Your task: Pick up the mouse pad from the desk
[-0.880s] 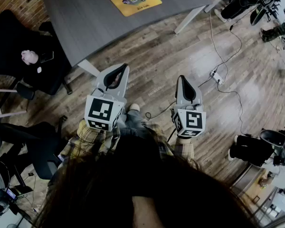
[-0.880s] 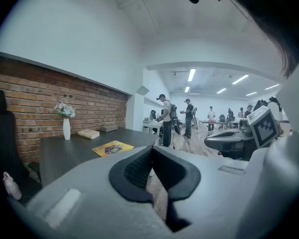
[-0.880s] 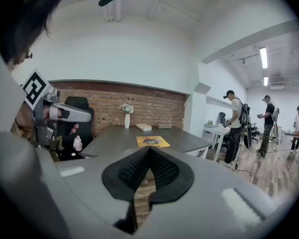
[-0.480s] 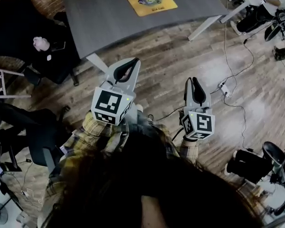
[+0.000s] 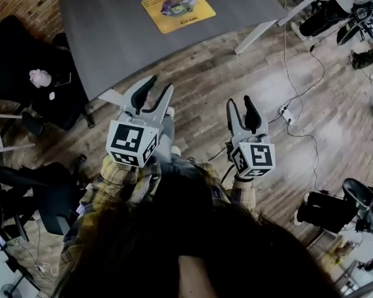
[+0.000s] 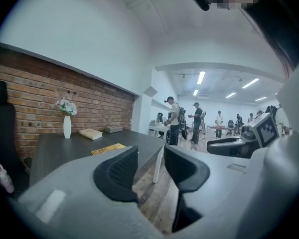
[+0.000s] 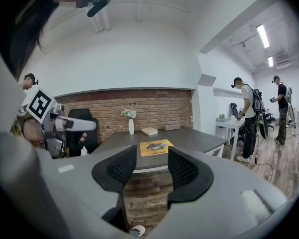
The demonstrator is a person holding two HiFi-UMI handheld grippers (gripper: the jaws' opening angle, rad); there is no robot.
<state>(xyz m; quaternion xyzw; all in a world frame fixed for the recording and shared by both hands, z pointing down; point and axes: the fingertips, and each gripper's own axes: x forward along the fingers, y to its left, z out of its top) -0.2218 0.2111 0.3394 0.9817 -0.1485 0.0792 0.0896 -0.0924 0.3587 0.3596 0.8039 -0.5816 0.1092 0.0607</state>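
Closest in, the person's plaid sleeves [image 5: 121, 180] lead out to the two grippers, held side by side above the wooden floor [image 5: 199, 107]. Each carries a cube printed with black-and-white square markers and no words.

The left gripper [image 5: 160, 84] has its jaws apart, with only floor and the desk's edge showing between them. The right gripper [image 5: 240, 102] also has its jaws spread and nothing between the pads. In its own view the gap frames the front of the desk. Both point forward and a little downward, well short of the desk.

A white power strip [image 5: 285, 98] with its cable lies on the floor to the right.

Further out stands the dark grey desk [image 5: 124, 39]. The mouse pad [image 5: 178, 8] lies flat on the desk's top, towards its middle and clear of the edges, untouched. It is yellow, with a coloured picture in the centre and a dark line of writing below it, probably a name or slogan, too small to read.

At the back of the desk, near the brick wall [image 7: 154, 106], a slim white vase [image 7: 131, 126] holds a small bunch of pale flowers. A closed book [image 7: 149, 131] lies flat to the right of the vase.

Far off in the room several people stand around white tables.
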